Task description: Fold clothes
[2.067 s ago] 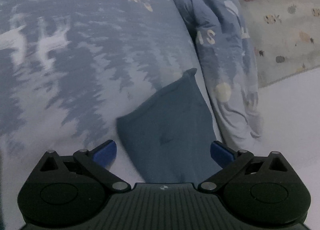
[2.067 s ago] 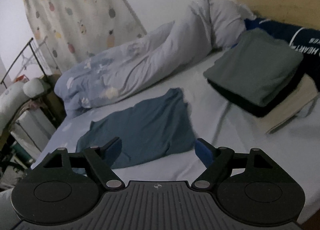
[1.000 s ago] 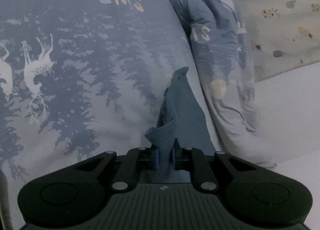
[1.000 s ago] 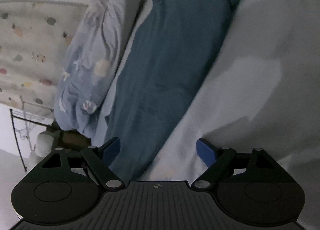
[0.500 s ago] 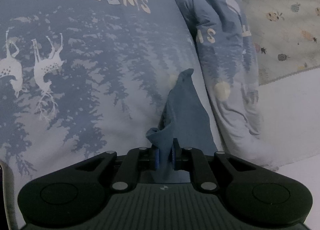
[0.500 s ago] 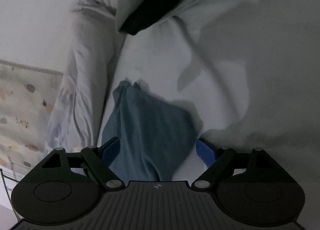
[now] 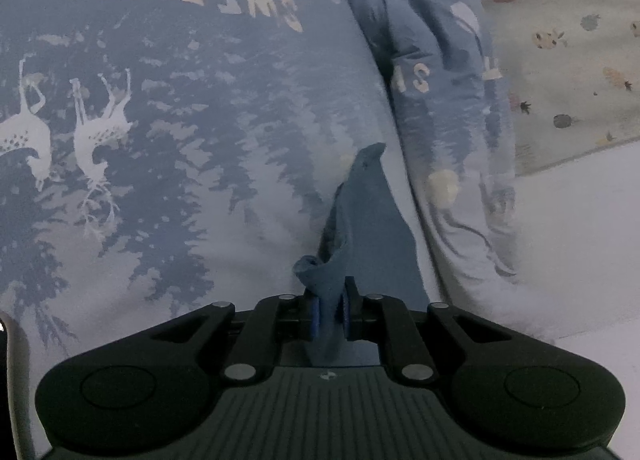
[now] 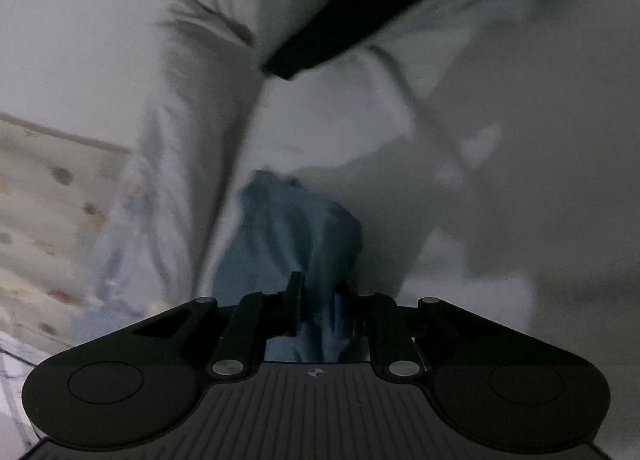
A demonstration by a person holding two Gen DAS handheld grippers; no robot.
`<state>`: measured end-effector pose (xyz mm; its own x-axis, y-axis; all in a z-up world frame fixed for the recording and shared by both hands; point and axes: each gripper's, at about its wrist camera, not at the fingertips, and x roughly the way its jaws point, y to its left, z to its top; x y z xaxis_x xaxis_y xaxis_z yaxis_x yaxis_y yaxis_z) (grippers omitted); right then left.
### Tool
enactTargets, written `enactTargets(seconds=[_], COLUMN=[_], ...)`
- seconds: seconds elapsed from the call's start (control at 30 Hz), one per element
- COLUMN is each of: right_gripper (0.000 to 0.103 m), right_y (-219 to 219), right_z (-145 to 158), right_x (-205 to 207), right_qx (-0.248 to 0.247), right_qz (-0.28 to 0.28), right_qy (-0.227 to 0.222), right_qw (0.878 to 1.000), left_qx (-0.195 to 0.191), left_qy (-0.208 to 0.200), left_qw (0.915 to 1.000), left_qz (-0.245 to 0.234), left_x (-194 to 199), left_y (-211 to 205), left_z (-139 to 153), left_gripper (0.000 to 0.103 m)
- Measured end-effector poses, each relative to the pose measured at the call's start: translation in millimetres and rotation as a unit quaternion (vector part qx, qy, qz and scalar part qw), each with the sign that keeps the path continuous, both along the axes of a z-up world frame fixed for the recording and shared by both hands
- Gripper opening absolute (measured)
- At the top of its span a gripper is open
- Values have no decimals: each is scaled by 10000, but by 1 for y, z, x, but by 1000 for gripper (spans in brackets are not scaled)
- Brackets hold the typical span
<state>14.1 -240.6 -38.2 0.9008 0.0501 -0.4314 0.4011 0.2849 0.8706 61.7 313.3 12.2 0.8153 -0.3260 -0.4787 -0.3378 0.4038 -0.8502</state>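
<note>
A dark blue garment [image 7: 370,220] lies on a printed bedsheet [image 7: 168,148] with deer and the word SWEET. My left gripper [image 7: 329,314] is shut on a bunched corner of it, and the cloth rises in a ridge away from the fingers. In the right wrist view the same blue garment [image 8: 288,236] is gathered in folds, and my right gripper [image 8: 320,310] is shut on its near edge. That view is blurred by motion.
A rumpled pale blue duvet [image 7: 448,108] runs along the garment's right side, with a fruit-print curtain [image 7: 568,40] behind it. In the right wrist view a stack of folded dark clothes [image 8: 372,16] sits on the pale sheet [image 8: 520,200] further back.
My right gripper has shut on the blue garment's edge; half a second ago its fingers stood wide apart. The left gripper keeps its hold and has barely moved.
</note>
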Motion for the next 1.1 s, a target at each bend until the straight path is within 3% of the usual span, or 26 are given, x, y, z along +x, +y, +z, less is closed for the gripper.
enactTargets(seconds=[0.33, 0.7, 0.9, 1.1], right_gripper=[15, 15, 15, 15], right_y=[-7, -41, -59, -73], right_z=[63, 133, 190, 244], right_x=[-60, -193, -245, -239], right_qx=[18, -203, -430, -666], right_qz=[186, 510, 481, 554], right_qy=[-701, -1097, -1650, -2332], right_qw=[9974, 9924, 9842, 9686], left_qx=[-309, -570, -748, -690], left_qy=[-386, -962, -1681, -2430], left_qw=[9987, 9937, 9829, 9674], left_qz=[106, -70, 92, 208], left_x=[-62, -183, -222, -224], left_y=[3, -8, -19, -29], left_z=[39, 104, 159, 209], left_gripper=[11, 8, 6, 6])
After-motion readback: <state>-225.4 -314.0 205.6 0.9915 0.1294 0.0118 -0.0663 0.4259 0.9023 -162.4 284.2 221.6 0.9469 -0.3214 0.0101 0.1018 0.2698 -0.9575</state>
